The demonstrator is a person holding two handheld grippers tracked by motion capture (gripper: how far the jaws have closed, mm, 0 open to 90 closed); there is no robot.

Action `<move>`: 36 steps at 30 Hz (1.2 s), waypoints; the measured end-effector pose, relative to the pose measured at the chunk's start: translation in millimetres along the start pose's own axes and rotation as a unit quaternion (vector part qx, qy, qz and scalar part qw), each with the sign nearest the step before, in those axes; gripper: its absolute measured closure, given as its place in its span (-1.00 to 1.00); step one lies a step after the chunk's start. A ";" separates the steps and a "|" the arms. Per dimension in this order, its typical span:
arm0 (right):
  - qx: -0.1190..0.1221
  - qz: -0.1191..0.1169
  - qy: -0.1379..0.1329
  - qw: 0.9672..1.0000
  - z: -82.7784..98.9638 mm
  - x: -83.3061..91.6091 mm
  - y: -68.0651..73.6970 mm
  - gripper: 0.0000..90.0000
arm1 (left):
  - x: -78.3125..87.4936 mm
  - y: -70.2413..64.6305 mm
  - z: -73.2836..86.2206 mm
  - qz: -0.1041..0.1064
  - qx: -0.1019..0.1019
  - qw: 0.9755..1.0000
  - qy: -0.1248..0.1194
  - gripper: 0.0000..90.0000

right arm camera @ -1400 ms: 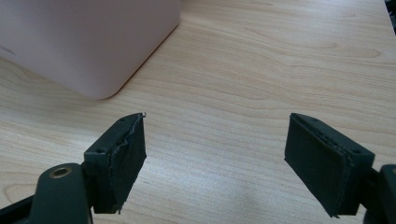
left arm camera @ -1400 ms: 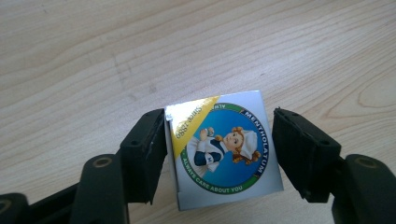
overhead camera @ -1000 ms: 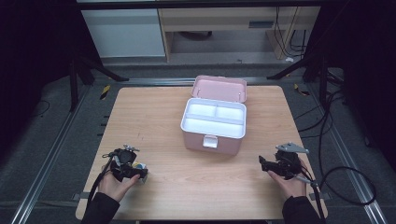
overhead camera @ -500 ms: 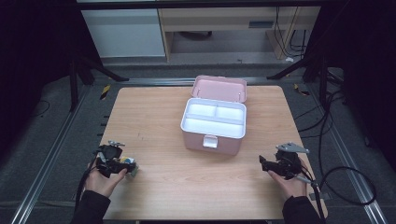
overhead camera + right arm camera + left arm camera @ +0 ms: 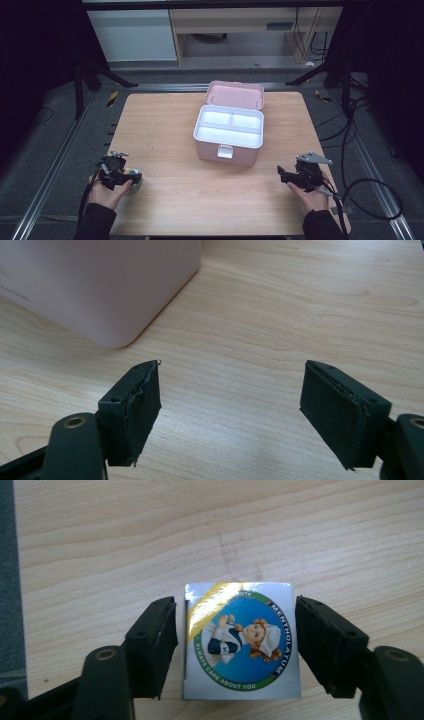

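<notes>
Left gripper point(image 5: 235, 647) had just been opening, jaws straddling the small Mentholatum box point(image 5: 241, 641) without pressing it; pink case point(image 5: 230, 131) lay well off, ahead and right.

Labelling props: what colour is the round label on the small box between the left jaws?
Mostly blue with a green rim, on the silver small box; clearest in the left gripper view.
</notes>
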State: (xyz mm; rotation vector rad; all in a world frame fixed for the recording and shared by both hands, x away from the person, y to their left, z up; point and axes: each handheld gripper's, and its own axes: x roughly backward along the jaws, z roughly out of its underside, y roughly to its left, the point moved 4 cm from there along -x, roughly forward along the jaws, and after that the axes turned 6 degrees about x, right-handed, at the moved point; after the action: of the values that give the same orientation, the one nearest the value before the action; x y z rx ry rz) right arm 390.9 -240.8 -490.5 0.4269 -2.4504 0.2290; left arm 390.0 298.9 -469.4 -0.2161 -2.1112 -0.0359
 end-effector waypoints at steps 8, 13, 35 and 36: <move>0.002 0.001 -0.042 0.999 -19.1 8.2 -0.3 -0.38 | 41.4 -14.6 -25.4 0.027 -0.001 0.992 -0.127 -0.43; 0.001 -0.006 -0.068 0.998 -43.1 15.1 2.5 -0.32 | 50.9 -33.1 -56.0 0.085 0.009 0.976 -0.200 -0.43; 0.012 -0.022 -0.063 0.998 -109.4 -25.6 40.3 -0.10 | -3.6 -148.8 -126.7 0.172 -0.061 0.952 -0.246 -0.12; 0.005 -0.022 -0.060 0.998 -108.8 -27.4 39.5 -0.06 | -6.9 -151.6 -127.6 0.173 -0.064 0.953 -0.242 -0.11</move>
State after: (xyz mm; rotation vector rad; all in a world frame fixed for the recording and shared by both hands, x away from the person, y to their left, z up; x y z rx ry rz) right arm 458.2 -168.5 -424.4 0.5110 -2.5545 0.2036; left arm 475.8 134.4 -399.2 -0.7347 -2.5270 0.0987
